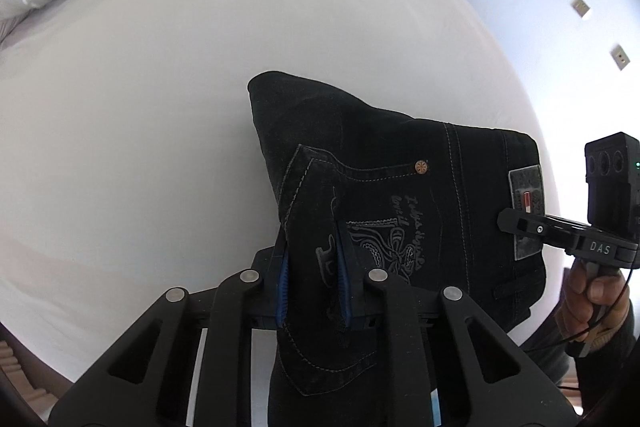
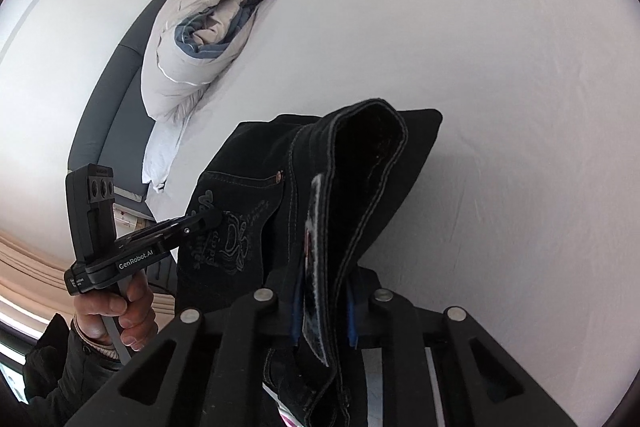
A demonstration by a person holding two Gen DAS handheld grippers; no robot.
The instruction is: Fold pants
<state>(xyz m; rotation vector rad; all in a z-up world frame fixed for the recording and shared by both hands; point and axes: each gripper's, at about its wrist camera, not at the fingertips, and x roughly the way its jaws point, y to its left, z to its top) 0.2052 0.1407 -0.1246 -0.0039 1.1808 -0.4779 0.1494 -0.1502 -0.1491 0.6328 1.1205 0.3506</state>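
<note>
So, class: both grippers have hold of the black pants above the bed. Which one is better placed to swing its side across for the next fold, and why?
Probably the right gripper: it pinches the waistband edge of the pants, with bare bed beside it. The left gripper grips further in, at the pocket, better suited to anchoring.

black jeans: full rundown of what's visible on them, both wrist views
The black jeans are dark denim with pale contrast stitching, a copper rivet, grey embroidery on the back pocket and a waistband patch. They are bunched and lifted above the white bed. The left gripper pinches the pocket area; the right gripper clamps the waistband by the patch. The legs are out of view.
</note>
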